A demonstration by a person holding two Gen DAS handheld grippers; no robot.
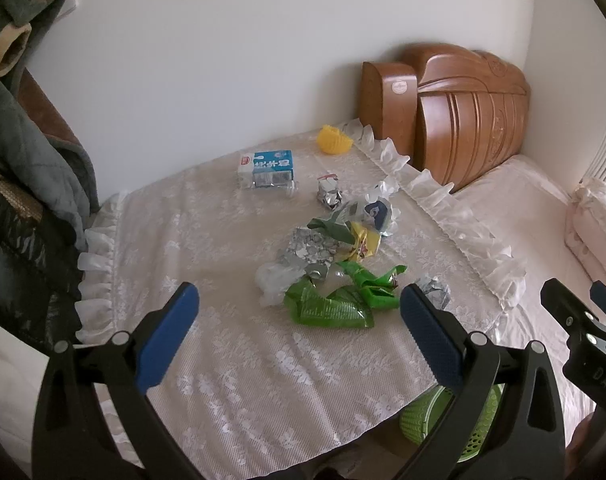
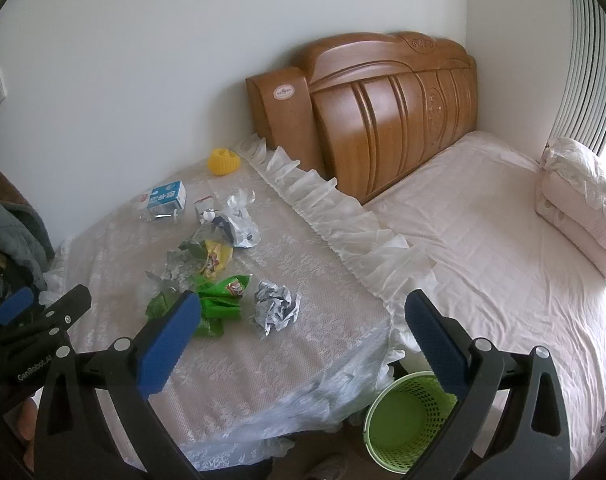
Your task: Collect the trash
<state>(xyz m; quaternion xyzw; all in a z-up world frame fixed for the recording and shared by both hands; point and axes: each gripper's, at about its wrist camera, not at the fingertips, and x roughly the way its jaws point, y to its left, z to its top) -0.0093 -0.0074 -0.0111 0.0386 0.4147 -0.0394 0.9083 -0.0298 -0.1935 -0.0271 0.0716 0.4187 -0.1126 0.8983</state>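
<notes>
On the lace-covered worktop [image 1: 263,360] sits featherlight crinkly wrapper trash [image 1: 327,308], so pinch a bunched fold; both the left hand-held gripper [image 1: 299,324] and right hand-held gripper [image 2: 303,328] hang wide open, empty.

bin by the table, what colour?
Lime green, with a perforated lattice wall: the waste basket on the floor shows best in the right wrist view.

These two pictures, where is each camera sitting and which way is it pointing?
Left wrist: on the left gripper, looking forward over the lace-covered table at the trash pile; its blue fingers show, the right gripper at the edge.
Right wrist: on the right gripper, facing table, bed and green basket; the left gripper shows at left.
Shared: milk carton, yellow cup, headboard.
</notes>
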